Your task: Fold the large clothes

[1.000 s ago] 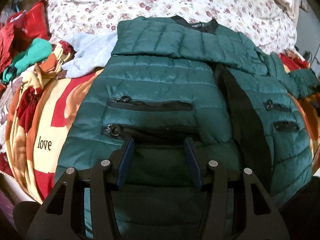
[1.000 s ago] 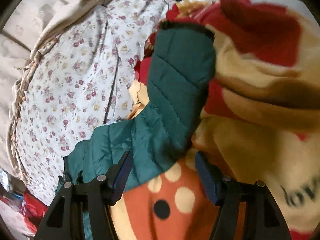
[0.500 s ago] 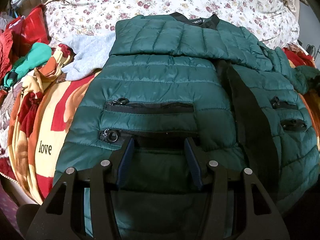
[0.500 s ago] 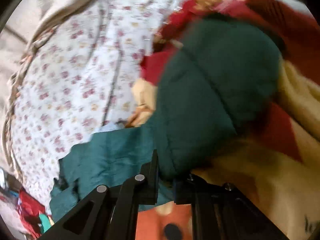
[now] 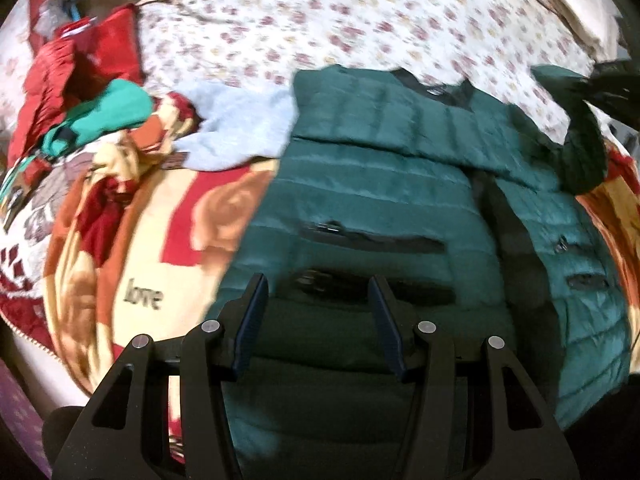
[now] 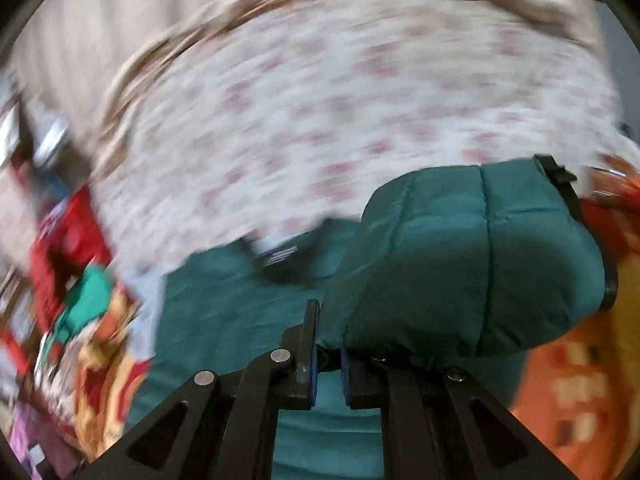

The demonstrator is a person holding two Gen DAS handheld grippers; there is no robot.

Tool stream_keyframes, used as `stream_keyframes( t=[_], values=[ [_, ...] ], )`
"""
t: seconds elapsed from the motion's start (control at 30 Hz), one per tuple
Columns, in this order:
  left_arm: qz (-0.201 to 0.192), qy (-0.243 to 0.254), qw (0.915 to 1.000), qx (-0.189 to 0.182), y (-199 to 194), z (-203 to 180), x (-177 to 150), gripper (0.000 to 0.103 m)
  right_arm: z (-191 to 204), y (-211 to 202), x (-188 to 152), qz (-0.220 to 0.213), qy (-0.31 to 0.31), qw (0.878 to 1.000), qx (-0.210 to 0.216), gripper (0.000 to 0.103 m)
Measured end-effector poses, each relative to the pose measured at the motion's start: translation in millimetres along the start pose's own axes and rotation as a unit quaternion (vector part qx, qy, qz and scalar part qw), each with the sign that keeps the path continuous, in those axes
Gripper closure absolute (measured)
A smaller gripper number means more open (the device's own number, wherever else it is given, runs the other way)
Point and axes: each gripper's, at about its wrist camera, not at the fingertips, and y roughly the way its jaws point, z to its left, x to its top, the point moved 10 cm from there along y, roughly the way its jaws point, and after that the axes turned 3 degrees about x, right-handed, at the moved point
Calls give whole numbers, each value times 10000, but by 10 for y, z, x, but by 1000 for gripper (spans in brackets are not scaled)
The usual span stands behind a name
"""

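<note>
Lying on floral bedsheet (image 5: 360,20) | green jacket (image 5: 380,200) | patterned blanket (image 5: 160,240)

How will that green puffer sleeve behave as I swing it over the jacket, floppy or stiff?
Probably floppy but springy: the sleeve bulges in a rounded bundle above the right gripper, which looks clamped on it. Its quilted shell looks smooth, so it may slip. Likely light for its bulk; expect it to puff back up once laid on the jacket.
</note>
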Motion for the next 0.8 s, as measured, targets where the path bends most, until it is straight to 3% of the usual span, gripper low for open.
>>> stream_keyframes(
  t=[0.13,0.27,0.3,0.33,0.37,0.4,0.43,0.53,0.67,0.8],
  values=[
    [-34,-290,9994,164,37,297,19,51,908,732,-347,640,-684,9952,271,95],
    [-20,-575,9981,229,83,547,23,51,1249,1354,-745,1153,-1362,9837,-208,90],
    [-11,-634,9977,229,94,590,23,51,1270,1509,-878,1289,-1589,9777,-476,83],
    [1,-685,9974,232,107,632,22,51,1282,1573,-926,1340,-1694,9748,-551,67],
    [13,-736,9970,233,120,669,23,51,1335,1638,-1020,1358,-1926,9700,-603,57],
    [25,-770,9968,227,130,694,21,51,1372,1674,-1042,1341,-2112,9661,-638,39],
    [40,-795,9966,221,138,712,18,51,1424,1678,-1084,1317,-2320,9612,-700,30],
    [78,-854,9961,206,163,758,15,51,1606,1587,-1251,1430,-2707,9509,-450,29],
    [85,-901,9957,190,166,787,12,51,1778,1275,-1230,1460,-2394,9594,319,29],
    [108,-937,9954,173,184,803,5,51,1660,762,-845,794,-2090,9734,508,29]
  ],
)
